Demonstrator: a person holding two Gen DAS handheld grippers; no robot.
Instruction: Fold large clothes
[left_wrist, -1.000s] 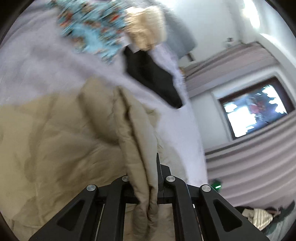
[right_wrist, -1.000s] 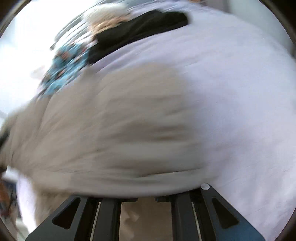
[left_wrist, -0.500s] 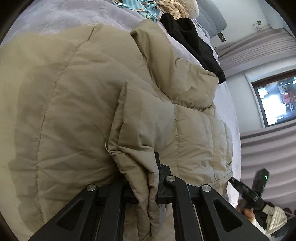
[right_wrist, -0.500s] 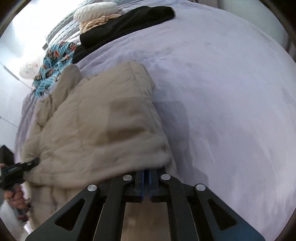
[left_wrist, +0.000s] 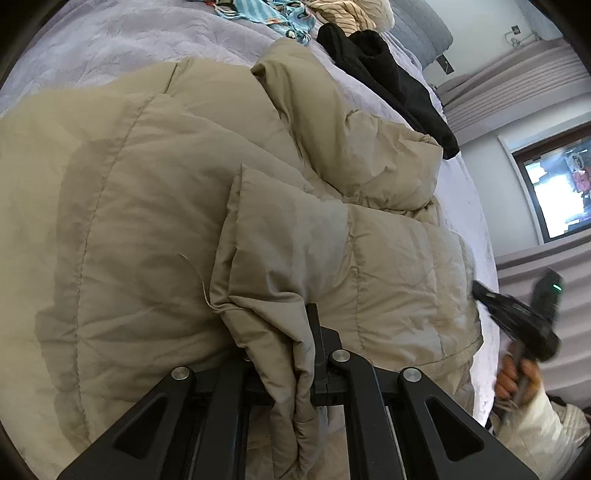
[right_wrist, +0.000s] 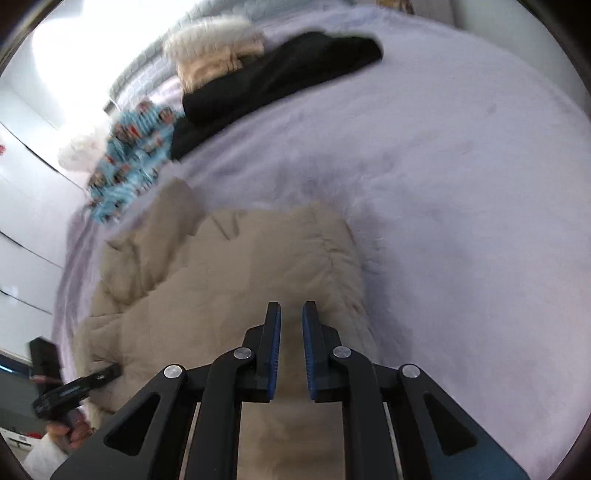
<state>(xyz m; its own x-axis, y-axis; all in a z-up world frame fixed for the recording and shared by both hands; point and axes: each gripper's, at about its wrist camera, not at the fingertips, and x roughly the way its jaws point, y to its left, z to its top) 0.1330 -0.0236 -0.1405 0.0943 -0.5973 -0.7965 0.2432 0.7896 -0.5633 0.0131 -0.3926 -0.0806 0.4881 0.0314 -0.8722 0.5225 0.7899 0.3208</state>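
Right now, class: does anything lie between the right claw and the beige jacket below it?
Nothing visible. The right claw, its jaws opening with nothing between them, hangs over the jacket. The black garment lies well beyond, farther up the bed.

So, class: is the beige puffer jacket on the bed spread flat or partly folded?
Partly folded: the beige puffer jacket has one padded section doubled over its body, pinched by the left gripper.

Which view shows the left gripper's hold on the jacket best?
The left wrist view: the left gripper is shut on a bunched fold of the beige jacket, sharp and close. The right wrist view shows only that gripper's blurred tip at the jacket's far edge.
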